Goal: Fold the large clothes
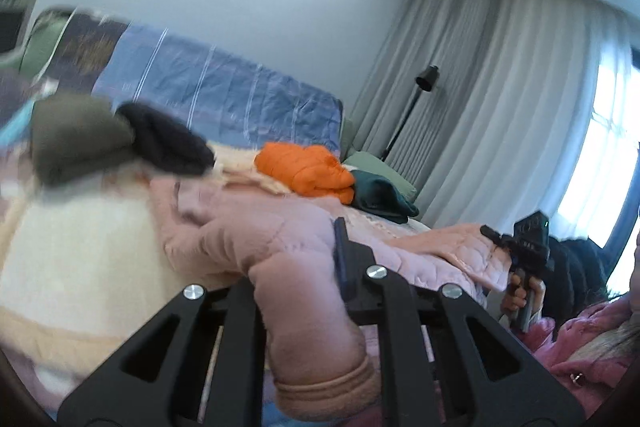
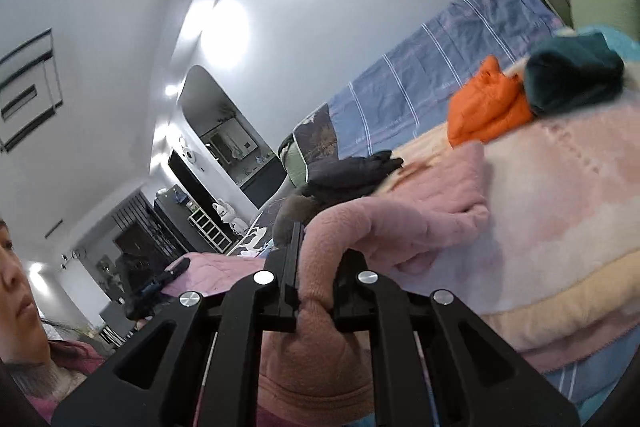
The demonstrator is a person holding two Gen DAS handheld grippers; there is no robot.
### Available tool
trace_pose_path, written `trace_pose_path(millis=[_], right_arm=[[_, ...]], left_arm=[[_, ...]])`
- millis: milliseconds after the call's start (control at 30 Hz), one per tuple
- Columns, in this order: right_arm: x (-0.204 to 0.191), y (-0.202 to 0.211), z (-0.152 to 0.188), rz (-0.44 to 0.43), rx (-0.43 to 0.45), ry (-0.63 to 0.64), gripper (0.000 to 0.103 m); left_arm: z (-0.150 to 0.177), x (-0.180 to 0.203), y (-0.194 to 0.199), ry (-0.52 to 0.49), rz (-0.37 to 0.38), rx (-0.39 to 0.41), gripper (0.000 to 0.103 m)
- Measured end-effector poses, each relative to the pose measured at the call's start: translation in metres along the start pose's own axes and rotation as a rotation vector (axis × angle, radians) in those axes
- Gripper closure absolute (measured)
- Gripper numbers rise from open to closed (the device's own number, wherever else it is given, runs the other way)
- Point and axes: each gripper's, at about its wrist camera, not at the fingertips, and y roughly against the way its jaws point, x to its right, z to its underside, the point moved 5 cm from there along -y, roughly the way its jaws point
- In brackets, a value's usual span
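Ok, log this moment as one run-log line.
step: lift pink jacket off bed | left hand-held gripper: shut on sleeve | right hand-held gripper: shut on sleeve | folded: not yet

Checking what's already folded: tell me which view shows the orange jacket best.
The left wrist view: the orange jacket lies whole and sharp on the bed, beside a dark green garment. The right wrist view shows it blurred near the edge, partly behind that garment.

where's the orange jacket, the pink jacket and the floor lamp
orange jacket (image 1: 306, 167), left wrist view, middle of its folded bulk
pink jacket (image 1: 256, 239), left wrist view, quilted sleeve
floor lamp (image 1: 427, 78), left wrist view, black shade
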Motion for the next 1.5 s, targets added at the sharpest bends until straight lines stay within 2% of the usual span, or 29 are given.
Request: trace_pose_path(millis=[100, 200, 300, 433, 567, 667, 833, 900, 967, 1067, 1167, 1233, 1267, 1333, 1400, 1433, 1500], right_arm=[[0.022, -0.009, 0.004, -0.001, -0.004, -0.057, 0.092], [0.040, -0.032, 0.000, 0.055, -0.021, -0.093, 0.092], [0.049, -0.039, -0.004, 0.092, -0.003, -0.085, 0.092], [0.062, -0.067, -0.024, 0.141, 0.017, -0.059, 0.092], [0.075, -0.099, -0.045, 0.200, 0.023, -0.010, 0.092], [0.099, -0.131, -0.054, 0.251, 0.014, -0.003, 0.092], [0.148, -0.179, -0.047, 0.389, -0.043, -0.004, 0.092], [0.165, -0.193, -0.038, 0.448, -0.070, 0.003, 0.091], [0.180, -0.207, -0.025, 0.513, -0.100, 0.030, 0.088], [0.192, -0.214, -0.014, 0.533, -0.094, 0.044, 0.086], [0.195, -0.214, -0.017, 0.514, -0.097, 0.023, 0.085], [0.193, -0.212, -0.018, 0.506, -0.102, 0.018, 0.080], [0.189, -0.210, -0.020, 0.493, -0.103, 0.015, 0.076], [0.178, -0.202, -0.023, 0.456, -0.101, 0.003, 0.048], [0.164, -0.192, -0.026, 0.449, -0.086, 0.026, 0.040], [0.158, -0.187, -0.026, 0.466, -0.080, 0.053, 0.037], [0.145, -0.178, -0.025, 0.475, -0.081, 0.107, 0.036]], left_arm=[[0.012, -0.013, -0.012, 0.034, -0.022, -0.034, 0.091], [0.007, -0.023, -0.032, 0.041, -0.048, -0.060, 0.091], [-0.006, -0.032, -0.048, 0.043, -0.048, -0.054, 0.091], [-0.027, -0.052, -0.073, 0.051, -0.055, -0.045, 0.091], [-0.044, -0.082, -0.110, 0.066, -0.091, -0.058, 0.091], [-0.048, -0.108, -0.140, 0.080, -0.127, -0.083, 0.091], [-0.027, -0.159, -0.194, 0.149, -0.203, -0.176, 0.090], [-0.011, -0.178, -0.211, 0.146, -0.254, -0.217, 0.088], [0.010, -0.193, -0.227, 0.102, -0.296, -0.248, 0.088], [0.018, -0.196, -0.225, 0.106, -0.272, -0.215, 0.087], [0.016, -0.201, -0.221, 0.145, -0.244, -0.216, 0.087], [0.015, -0.197, -0.220, 0.135, -0.247, -0.214, 0.087], [0.012, -0.193, -0.217, 0.126, -0.250, -0.207, 0.084], [0.008, -0.183, -0.210, 0.112, -0.240, -0.196, 0.068], [0.005, -0.174, -0.203, 0.086, -0.258, -0.192, 0.027], [0.003, -0.167, -0.195, 0.049, -0.289, -0.176, 0.026], [0.003, -0.154, -0.179, -0.013, -0.287, -0.171, 0.025]])
